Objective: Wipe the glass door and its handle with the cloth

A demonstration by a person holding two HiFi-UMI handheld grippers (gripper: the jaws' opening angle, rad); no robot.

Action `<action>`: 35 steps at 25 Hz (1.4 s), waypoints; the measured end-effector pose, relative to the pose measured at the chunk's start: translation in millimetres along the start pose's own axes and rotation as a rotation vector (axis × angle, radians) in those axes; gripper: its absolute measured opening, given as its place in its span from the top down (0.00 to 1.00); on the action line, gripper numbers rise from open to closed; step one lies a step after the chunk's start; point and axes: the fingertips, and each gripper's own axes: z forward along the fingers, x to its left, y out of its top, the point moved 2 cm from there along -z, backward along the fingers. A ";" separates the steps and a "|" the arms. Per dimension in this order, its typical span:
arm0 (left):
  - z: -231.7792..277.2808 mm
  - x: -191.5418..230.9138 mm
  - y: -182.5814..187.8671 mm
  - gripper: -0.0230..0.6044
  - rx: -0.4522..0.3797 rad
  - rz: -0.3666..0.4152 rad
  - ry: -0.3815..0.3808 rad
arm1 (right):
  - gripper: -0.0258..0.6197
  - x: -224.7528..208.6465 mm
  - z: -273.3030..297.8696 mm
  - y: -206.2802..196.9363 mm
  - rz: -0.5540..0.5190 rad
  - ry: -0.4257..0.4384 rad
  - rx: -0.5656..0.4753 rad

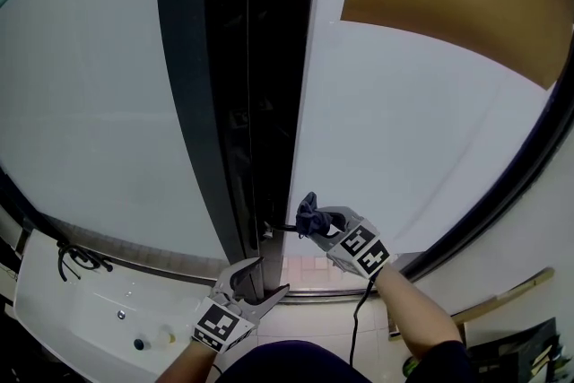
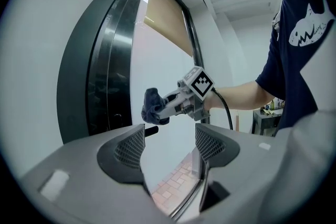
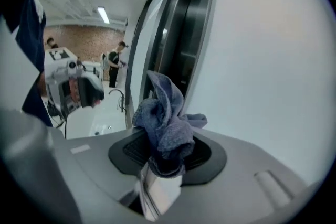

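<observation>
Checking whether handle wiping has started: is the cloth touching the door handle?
Cannot tell. Head view: the cloth overlaps the end of the handle; left gripper view puts it just above, with no clear gap or contact.

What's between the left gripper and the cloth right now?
Only the tip of the black handle, just under the cloth; the rest is open air. The left gripper view shows it.

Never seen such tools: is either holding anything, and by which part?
The right gripper pinches the blue cloth by one bunched end; the left gripper holds nothing.
</observation>
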 end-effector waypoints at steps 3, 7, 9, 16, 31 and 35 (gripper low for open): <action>-1.0 0.4 -0.3 0.49 -0.004 0.001 0.007 | 0.73 8.4 18.8 30.3 0.128 0.122 -0.070; -1.4 -0.5 -0.3 0.49 -0.006 -0.002 0.014 | 0.73 17.3 62.5 42.4 0.281 0.255 -0.028; -2.0 0.1 1.5 0.49 -0.012 0.000 0.022 | 0.73 19.2 74.9 40.1 0.331 0.306 0.017; 4.9 -6.4 -0.9 0.49 -0.006 -0.013 0.013 | 0.73 16.4 65.6 23.2 0.278 0.388 0.144; 19.2 -6.5 0.3 0.49 0.011 0.009 -0.001 | 0.73 -21.5 5.6 -37.9 0.337 0.280 0.121; 18.6 -5.4 0.2 0.49 0.016 0.009 0.004 | 0.73 -28.4 -4.8 -58.7 0.379 0.201 0.097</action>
